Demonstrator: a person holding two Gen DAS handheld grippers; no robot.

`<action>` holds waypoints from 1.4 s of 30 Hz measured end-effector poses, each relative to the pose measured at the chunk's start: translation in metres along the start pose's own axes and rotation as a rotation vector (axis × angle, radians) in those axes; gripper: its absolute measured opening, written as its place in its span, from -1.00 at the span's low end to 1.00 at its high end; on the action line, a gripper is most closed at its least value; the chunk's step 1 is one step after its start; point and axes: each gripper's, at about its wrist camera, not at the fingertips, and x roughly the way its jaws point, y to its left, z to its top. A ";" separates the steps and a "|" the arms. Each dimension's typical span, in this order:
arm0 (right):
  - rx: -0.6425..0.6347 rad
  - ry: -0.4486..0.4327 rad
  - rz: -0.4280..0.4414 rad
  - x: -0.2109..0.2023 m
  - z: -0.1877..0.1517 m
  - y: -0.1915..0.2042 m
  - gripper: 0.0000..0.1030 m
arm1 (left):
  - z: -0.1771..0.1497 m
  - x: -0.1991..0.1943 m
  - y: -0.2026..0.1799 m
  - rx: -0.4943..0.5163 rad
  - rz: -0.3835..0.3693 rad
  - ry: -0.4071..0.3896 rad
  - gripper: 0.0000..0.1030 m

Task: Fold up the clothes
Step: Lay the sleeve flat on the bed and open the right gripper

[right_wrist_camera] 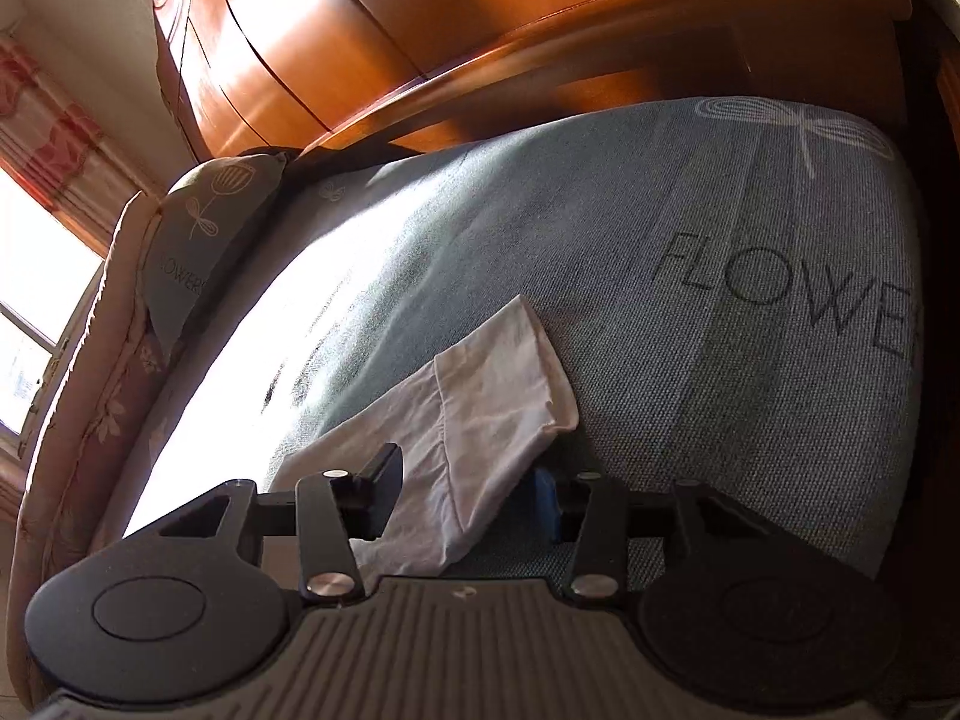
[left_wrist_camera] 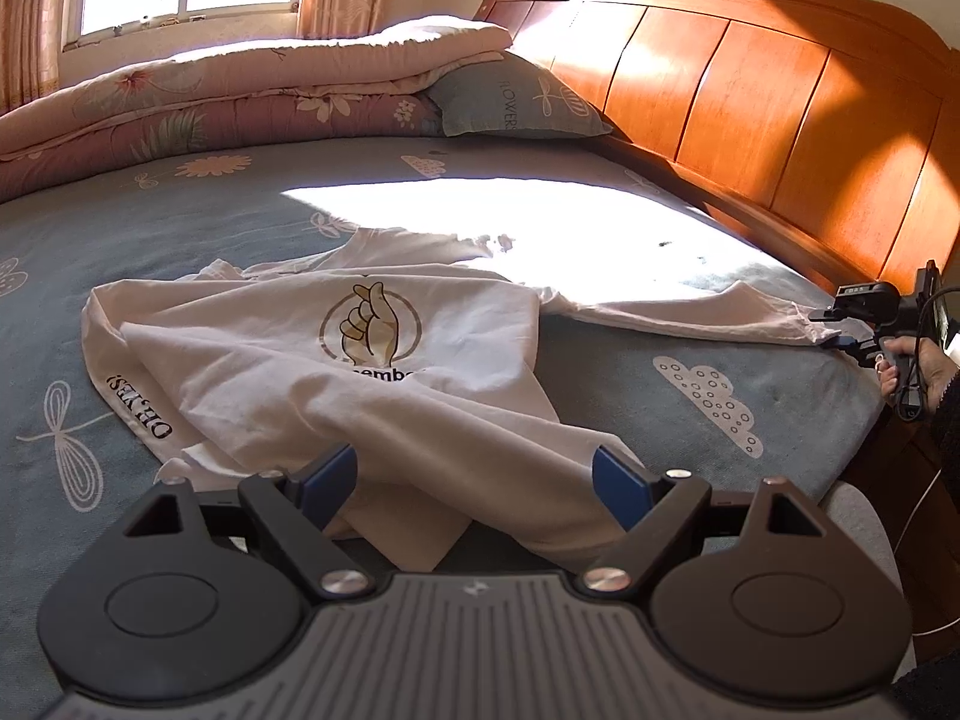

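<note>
Left gripper (left_wrist_camera: 474, 480): my fingers stood spread wide, blue pads apart, nothing pinched. A ridge of white cloth ran between them and under the tool, loose.

Right gripper (right_wrist_camera: 474, 498): fingers parted as well. The sleeve end lay in the gap, draped over the blue pad side, not clamped as far as the wrist view showed.

T-shirt (left_wrist_camera: 336, 360): white, crumpled on the bed sheet (left_wrist_camera: 600, 378), printed side up, hand-sign logo partly covered by a fold. Not flat, not in a tidy fold.

Direction from left gripper: the bulk lay straight ahead and slightly left, its near edge already between my fingers.

Sleeve (right_wrist_camera: 504, 384): stretched rightward away from the body, toward my right gripper; hemmed cuff pointing ahead of that tool.

Long axis: the shirt ran across my view, from the "OH YES!" print at the left to the sleeve tip at the right.

Nearer hand: left for the body, right for the sleeve. Each tool sat at its own end.

Judgement: the spread could fit either laying the shirt out or drawing parts inward; the pictures did not settle which.

Containers: none in view; no basket or drawer.

Further back: pillow (left_wrist_camera: 516, 99) against the wooden headboard (left_wrist_camera: 750, 96), folded quilt (left_wrist_camera: 240, 102) beside it, under the window.
</note>
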 end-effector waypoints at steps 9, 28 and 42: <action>-0.076 -0.013 -0.127 -0.046 -0.010 -0.008 -0.65 | 0.002 0.002 0.013 -0.030 0.007 0.000 0.67; -0.783 0.304 0.072 0.095 -0.146 0.254 0.42 | 0.009 0.001 0.066 -0.133 0.086 -0.019 0.67; -0.890 0.384 0.257 0.125 -0.128 0.324 0.75 | 0.038 0.024 0.137 -0.238 0.036 -0.051 0.67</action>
